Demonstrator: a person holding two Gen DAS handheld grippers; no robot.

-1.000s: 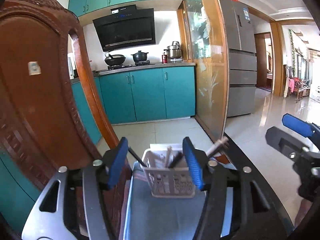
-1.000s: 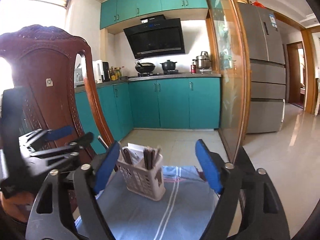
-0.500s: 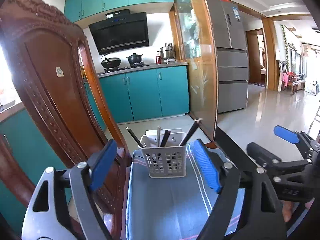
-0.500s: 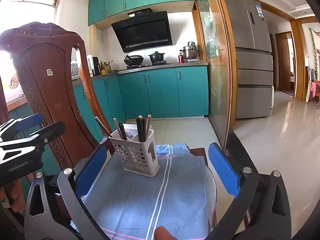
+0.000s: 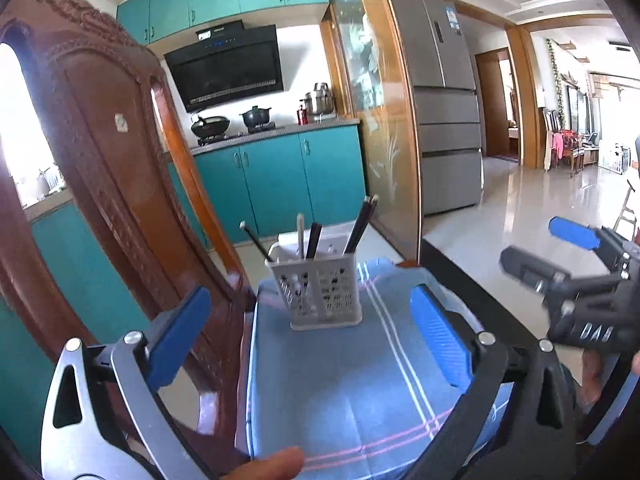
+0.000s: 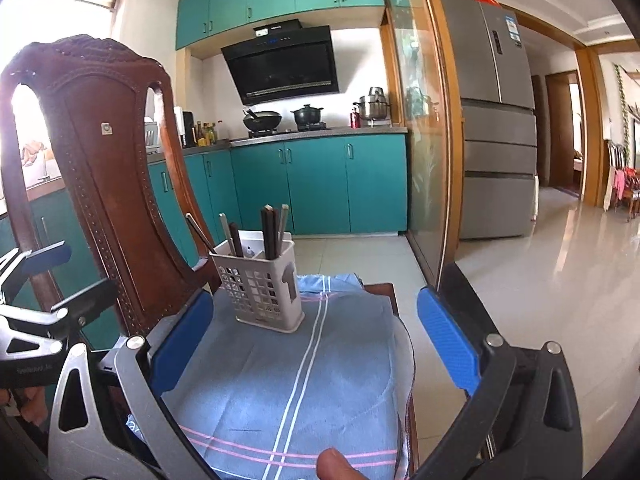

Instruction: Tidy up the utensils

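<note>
A white perforated utensil basket (image 5: 324, 296) (image 6: 264, 292) stands upright on a blue striped cloth (image 5: 340, 380) (image 6: 300, 380). Dark chopsticks (image 5: 362, 224) (image 6: 272, 232) and several other handles stick up from it. My left gripper (image 5: 310, 294) is back from the basket, its jaws opening with nothing between the blue pads. My right gripper (image 6: 315, 296) is open and empty, also short of the basket. Each gripper shows in the other's view: the right one (image 5: 536, 246) at the right edge, the left one (image 6: 90, 268) at the left edge.
A carved wooden chair back (image 5: 112, 184) (image 6: 88, 160) rises just left of the cloth. A glass partition (image 5: 380, 120) and a grey fridge (image 6: 496, 140) stand beyond on the right. Teal cabinets (image 6: 320, 184) line the far wall. A thumb tip (image 6: 332, 464) shows at the bottom.
Both grippers have drawn back from the basket and sunk a little. Their jaws have spread wider, and the left pads no longer flank the basket.
</note>
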